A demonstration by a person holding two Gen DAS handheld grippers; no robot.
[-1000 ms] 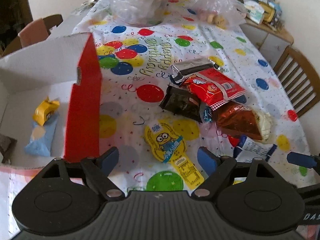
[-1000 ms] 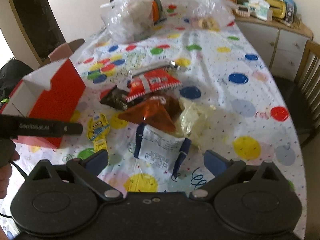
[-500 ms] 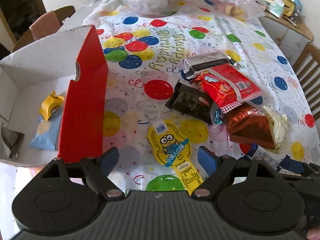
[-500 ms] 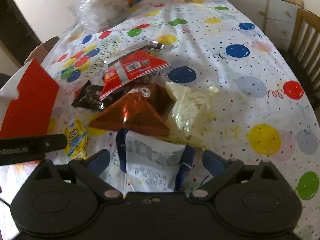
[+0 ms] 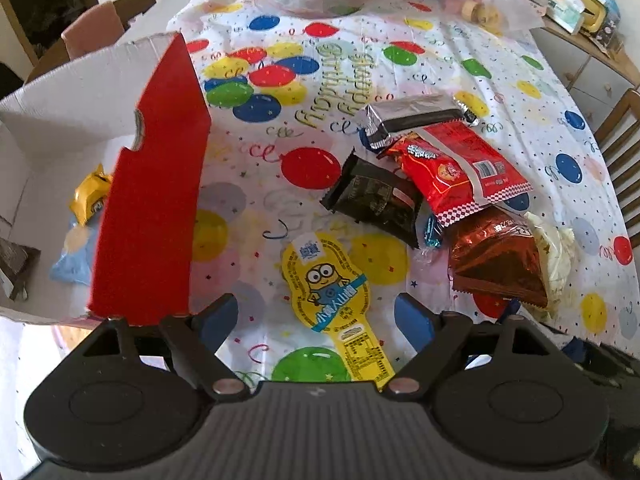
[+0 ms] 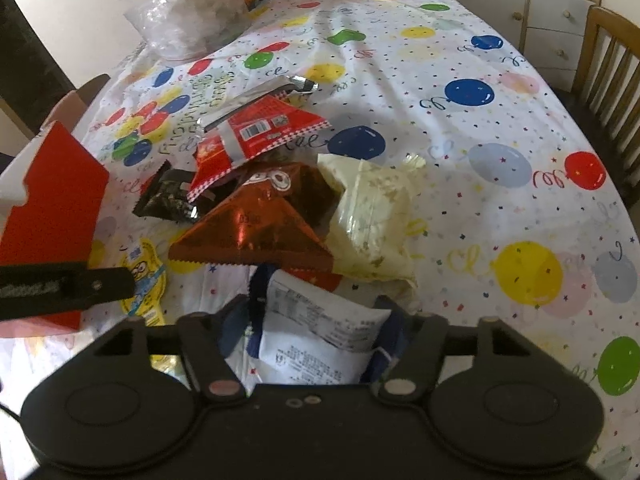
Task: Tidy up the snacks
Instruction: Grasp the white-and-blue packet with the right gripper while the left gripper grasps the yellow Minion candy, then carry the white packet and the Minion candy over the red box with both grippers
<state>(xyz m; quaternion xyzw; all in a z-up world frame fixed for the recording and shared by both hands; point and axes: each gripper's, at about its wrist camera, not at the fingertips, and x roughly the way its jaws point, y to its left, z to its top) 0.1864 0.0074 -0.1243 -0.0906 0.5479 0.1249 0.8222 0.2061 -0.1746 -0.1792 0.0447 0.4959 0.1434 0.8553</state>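
My left gripper (image 5: 316, 316) is open, its fingers on either side of a yellow Minions packet (image 5: 332, 288) lying flat on the tablecloth. My right gripper (image 6: 314, 328) has its jaws closed against the blue-edged white packet (image 6: 316, 332). Beyond it lie an orange-brown foil bag (image 6: 256, 228), a pale yellow bag (image 6: 372, 216), a red packet (image 6: 256, 136), a black packet (image 6: 168, 196) and a silver packet (image 6: 256, 96). The red and white box (image 5: 152, 200) stands on the left, with a yellow snack (image 5: 90, 196) and a pale blue packet (image 5: 72, 264) inside.
Clear plastic bags (image 6: 192, 8) of food sit at the far end of the table. A wooden chair (image 6: 608, 64) and a sideboard (image 6: 520, 4) stand on the right. Another chair (image 5: 100, 28) stands at the far left.
My right gripper moved forward and down onto the white packet and its jaws narrowed around it. My left gripper edged closer to the Minions packet, still open.
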